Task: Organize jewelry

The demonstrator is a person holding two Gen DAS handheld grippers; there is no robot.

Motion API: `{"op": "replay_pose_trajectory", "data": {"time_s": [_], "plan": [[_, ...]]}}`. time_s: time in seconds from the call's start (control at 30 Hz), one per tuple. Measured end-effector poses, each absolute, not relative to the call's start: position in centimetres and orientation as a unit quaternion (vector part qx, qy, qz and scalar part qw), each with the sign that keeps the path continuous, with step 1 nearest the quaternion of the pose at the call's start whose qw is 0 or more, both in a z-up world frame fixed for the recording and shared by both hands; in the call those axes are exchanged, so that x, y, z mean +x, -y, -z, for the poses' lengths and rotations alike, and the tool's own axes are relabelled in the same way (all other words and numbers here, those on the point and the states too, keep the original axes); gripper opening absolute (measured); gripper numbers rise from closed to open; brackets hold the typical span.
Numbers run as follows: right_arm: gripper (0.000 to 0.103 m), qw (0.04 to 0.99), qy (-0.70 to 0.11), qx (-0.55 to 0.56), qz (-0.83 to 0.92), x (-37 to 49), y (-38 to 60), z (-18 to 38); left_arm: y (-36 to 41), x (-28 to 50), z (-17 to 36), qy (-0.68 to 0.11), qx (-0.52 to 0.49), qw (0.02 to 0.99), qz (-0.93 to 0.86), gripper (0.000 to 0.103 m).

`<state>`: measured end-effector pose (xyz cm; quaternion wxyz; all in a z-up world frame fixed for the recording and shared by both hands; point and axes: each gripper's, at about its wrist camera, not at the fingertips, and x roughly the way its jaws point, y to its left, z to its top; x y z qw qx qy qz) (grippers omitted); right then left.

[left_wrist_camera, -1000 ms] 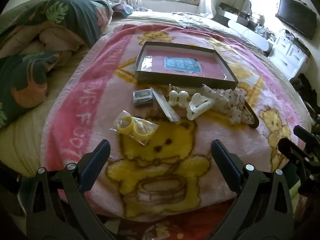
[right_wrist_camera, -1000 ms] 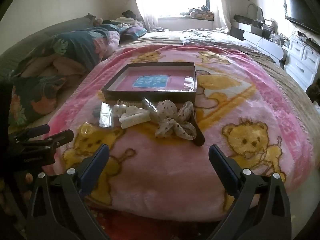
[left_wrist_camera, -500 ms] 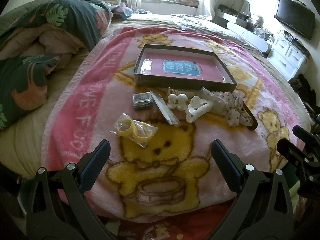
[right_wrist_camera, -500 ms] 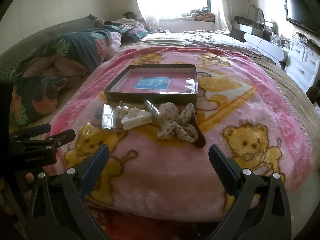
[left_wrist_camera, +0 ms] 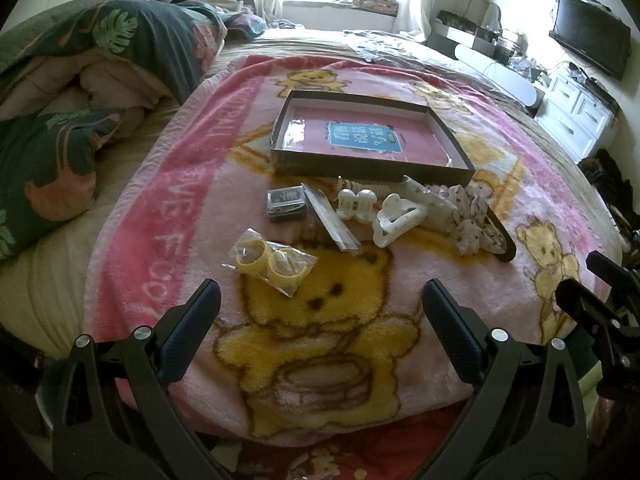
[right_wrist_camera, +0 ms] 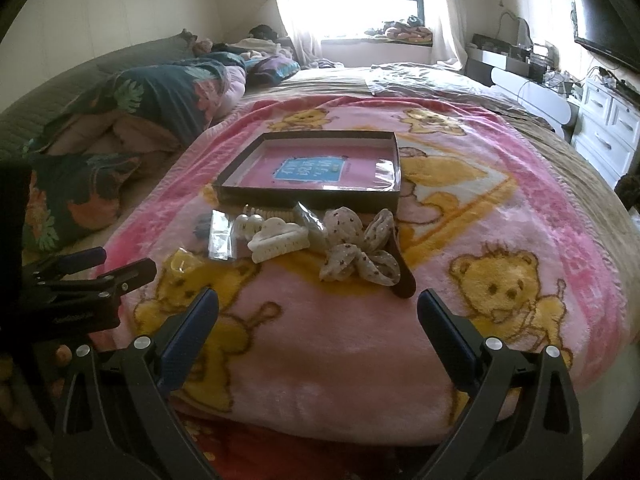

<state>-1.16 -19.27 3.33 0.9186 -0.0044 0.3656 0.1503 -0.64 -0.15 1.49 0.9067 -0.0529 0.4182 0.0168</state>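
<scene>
A shallow dark box (left_wrist_camera: pixel 362 168) (right_wrist_camera: pixel 308 194) with a pink inside lies on the pink bear blanket. In front of it lie a bag of yellow rings (left_wrist_camera: pixel 272 266) (right_wrist_camera: pixel 182 264), a small dark case (left_wrist_camera: pixel 287 203), a clear packet (left_wrist_camera: pixel 330 216) (right_wrist_camera: pixel 221 234), a white hair claw (left_wrist_camera: pixel 398 216) (right_wrist_camera: pixel 278 242), small white clips (left_wrist_camera: pixel 356 204) and a dotted fabric bow headband (left_wrist_camera: pixel 472 224) (right_wrist_camera: pixel 360 256). My left gripper (left_wrist_camera: pixel 320 326) is open and empty, short of the ring bag. My right gripper (right_wrist_camera: pixel 318 326) is open and empty, short of the bow.
A folded leaf-print duvet (left_wrist_camera: pixel 80 80) lies along the bed's left side. White drawers (left_wrist_camera: pixel 580 112) and a wall television (left_wrist_camera: pixel 588 40) stand at the right. The blanket's front edge (right_wrist_camera: pixel 320 432) hangs just below my grippers.
Both grippers have risen and tilted a little, so the box and the pile sit lower and nearer in view. Nothing on the blanket has moved.
</scene>
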Motion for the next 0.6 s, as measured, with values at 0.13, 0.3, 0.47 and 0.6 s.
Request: {"op": "replay_pose_trajectory", "data": {"time_s": [0.13, 0.3, 0.47, 0.6], "plan": [[0.099, 0.918, -0.366, -0.004, -0.150, -1.11, 19.33, -3.34, 0.08, -0.61, -1.53, -0.418, -0.053, 0.907, -0.017, 0.095], [0.099, 0.918, -0.366, -0.005, -0.151, -1.13, 19.19, -3.35, -0.03, -0.54, -1.54, -0.418, -0.054, 0.907, -0.017, 0.095], [0.099, 0.919, -0.365, -0.004, -0.150, -1.13, 19.28, -3.35, -0.07, -0.49, -1.56, -0.418, -0.054, 0.907, -0.016, 0.095], [0.099, 0.918, -0.366, -0.005, -0.151, -1.15, 19.21, -3.35, -0.04, -0.51, -1.57, -0.417, -0.054, 0.907, -0.016, 0.095]]}}
